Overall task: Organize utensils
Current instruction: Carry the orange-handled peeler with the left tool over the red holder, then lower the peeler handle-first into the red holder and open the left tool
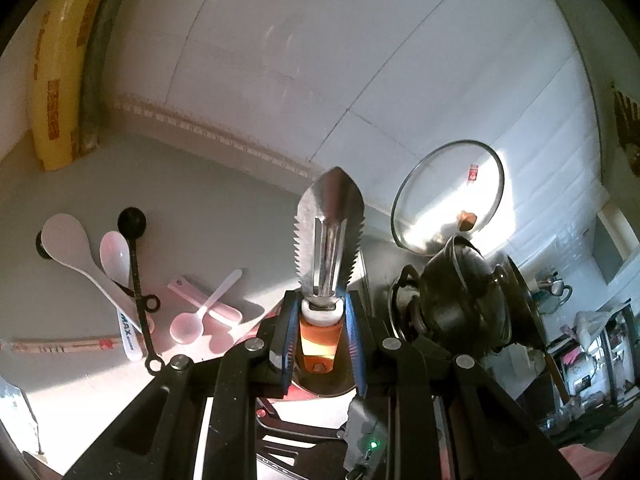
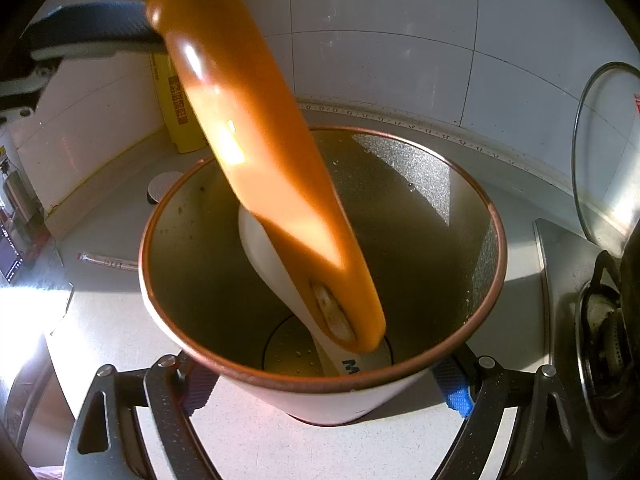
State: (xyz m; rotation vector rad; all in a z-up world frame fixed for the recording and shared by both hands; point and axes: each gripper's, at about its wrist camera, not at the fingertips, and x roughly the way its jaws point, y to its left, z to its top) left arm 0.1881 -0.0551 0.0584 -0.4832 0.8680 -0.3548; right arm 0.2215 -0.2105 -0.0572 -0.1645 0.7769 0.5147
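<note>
My left gripper is shut on the orange handle of a peeler, whose serrated metal blade points away from the camera. In the right wrist view that orange handle slants down into a white cup with a brown rim, its end near the bottom. A white spoon leans inside the cup behind the handle. My right gripper is shut on the cup, one finger on each side of its wall. A white paddle, a pale spoon, a black measuring spoon and a small clear spoon lie on the counter.
A glass lid leans on the tiled wall behind a black pot on the stove. A yellow box stands in the corner. Wrapped chopsticks and a pink strip lie on the counter.
</note>
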